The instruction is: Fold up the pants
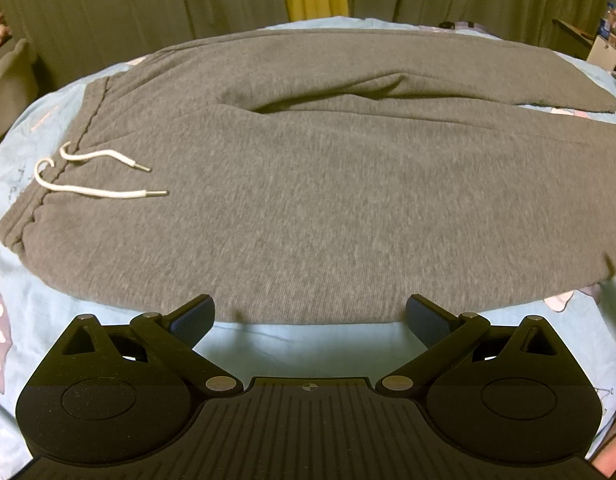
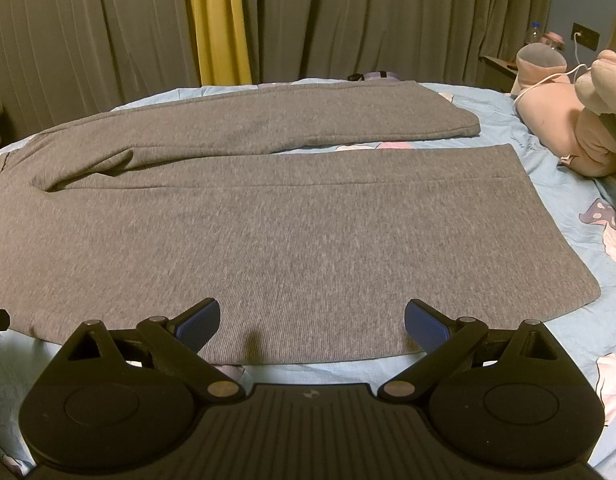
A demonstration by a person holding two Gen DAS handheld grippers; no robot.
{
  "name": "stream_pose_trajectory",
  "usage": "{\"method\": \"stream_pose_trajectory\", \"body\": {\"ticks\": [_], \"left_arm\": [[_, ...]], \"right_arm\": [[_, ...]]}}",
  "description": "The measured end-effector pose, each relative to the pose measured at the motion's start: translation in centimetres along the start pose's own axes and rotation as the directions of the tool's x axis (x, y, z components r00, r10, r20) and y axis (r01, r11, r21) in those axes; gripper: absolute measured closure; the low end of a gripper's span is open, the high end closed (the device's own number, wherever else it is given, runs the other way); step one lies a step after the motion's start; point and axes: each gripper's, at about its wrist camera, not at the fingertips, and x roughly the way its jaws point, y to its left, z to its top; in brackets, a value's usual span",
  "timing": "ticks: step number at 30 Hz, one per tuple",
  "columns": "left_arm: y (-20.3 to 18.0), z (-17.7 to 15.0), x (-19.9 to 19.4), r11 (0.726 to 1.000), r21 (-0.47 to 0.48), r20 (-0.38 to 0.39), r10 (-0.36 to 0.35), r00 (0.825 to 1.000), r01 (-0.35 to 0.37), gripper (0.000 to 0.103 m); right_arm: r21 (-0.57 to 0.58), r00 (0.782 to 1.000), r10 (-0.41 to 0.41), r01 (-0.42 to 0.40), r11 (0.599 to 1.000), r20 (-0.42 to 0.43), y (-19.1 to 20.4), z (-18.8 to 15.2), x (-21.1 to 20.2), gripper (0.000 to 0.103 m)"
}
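At the bottom of each frame I have my left gripper (image 1: 310,316) and right gripper (image 2: 312,322) spread wide and empty at the near hem of the grey knit sweatpants (image 2: 267,232), which lie flat on the pale blue printed bedsheet (image 2: 548,340), legs parted toward the upper right, so I judge folding hasn't started and next I must pinch this near edge and carry it over the far leg (image 2: 308,116).

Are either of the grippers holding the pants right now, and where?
Nothing is held. The left gripper and right gripper are both open at the near edge of the pants.
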Motion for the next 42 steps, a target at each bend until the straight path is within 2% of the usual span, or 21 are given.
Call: {"method": "stream_pose_trajectory", "body": {"ticks": [15,22,24,27,42], "left_arm": [[-0.3,0.3,-0.6,0.998,0.008,0.027,0.06,0.998,-0.061,0.0],[0.2,0.8,-0.8,0.999,-0.009,0.02,0.037,0.999,-0.037,0.0],[0.2,0.9,-0.6,1.0,-0.016,0.015,0.02,1.0,-0.02,0.0],[0.2,1.0,-0.2,0.999,-0.014,-0.001,0.042,0.999,-0.042,0.0],[0.1,1.1,0.7,0.999,-0.012,-0.071,0.029,0.997,-0.03,0.0]], "right_arm": [[-0.029,1.0,0.0,-0.001,1.0,-0.031,0.5,0.0,0.6,0.004],[-0.033,0.999,0.001,-0.003,0.999,-0.053,0.8,0.2,1.2,0.004],[-0.036,0.998,-0.004,0.002,0.999,-0.064,0.9,0.2,1.5,0.004],[-0.037,0.997,-0.005,0.002,0.999,-0.072,0.9,0.3,1.9,0.004],[0.026,0.986,0.021,-0.017,1.0,-0.164,0.3,1.3,5.4,0.004]]}}
